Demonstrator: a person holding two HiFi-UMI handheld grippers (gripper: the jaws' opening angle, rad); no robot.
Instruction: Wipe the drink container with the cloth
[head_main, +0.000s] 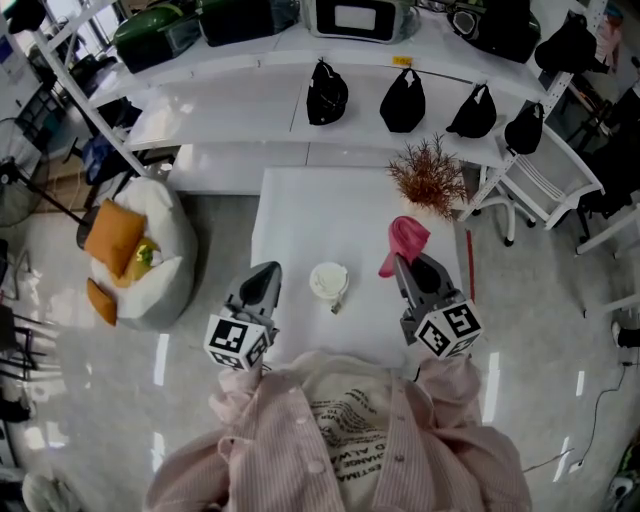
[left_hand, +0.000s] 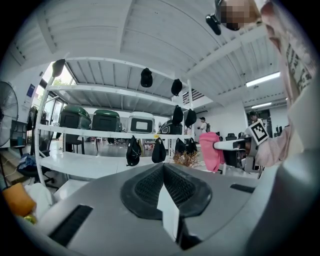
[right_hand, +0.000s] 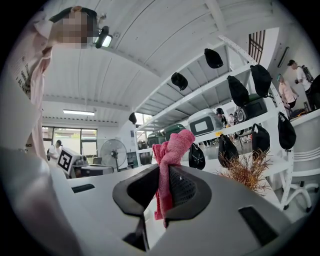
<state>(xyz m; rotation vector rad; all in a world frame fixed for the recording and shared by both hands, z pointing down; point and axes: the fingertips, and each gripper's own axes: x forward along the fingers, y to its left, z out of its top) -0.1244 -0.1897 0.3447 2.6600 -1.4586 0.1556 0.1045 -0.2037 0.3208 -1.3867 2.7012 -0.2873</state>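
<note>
A white lidded drink cup (head_main: 329, 281) stands on the white table (head_main: 300, 215), between my two grippers. My right gripper (head_main: 402, 262) is shut on a pink cloth (head_main: 405, 241), which sticks up out of its jaws to the right of the cup. In the right gripper view the cloth (right_hand: 168, 167) is pinched between the pads and bunches above them. My left gripper (head_main: 270, 272) is shut and holds nothing, just left of the cup. The left gripper view shows its jaws (left_hand: 164, 175) closed together and the cloth (left_hand: 210, 150) off to the right.
A dried reddish plant (head_main: 430, 177) stands at the table's far right corner. Behind the table runs a white shelf with several black bags (head_main: 326, 96). A white beanbag with orange cushions (head_main: 135, 250) lies on the floor to the left; white chairs (head_main: 540, 180) stand to the right.
</note>
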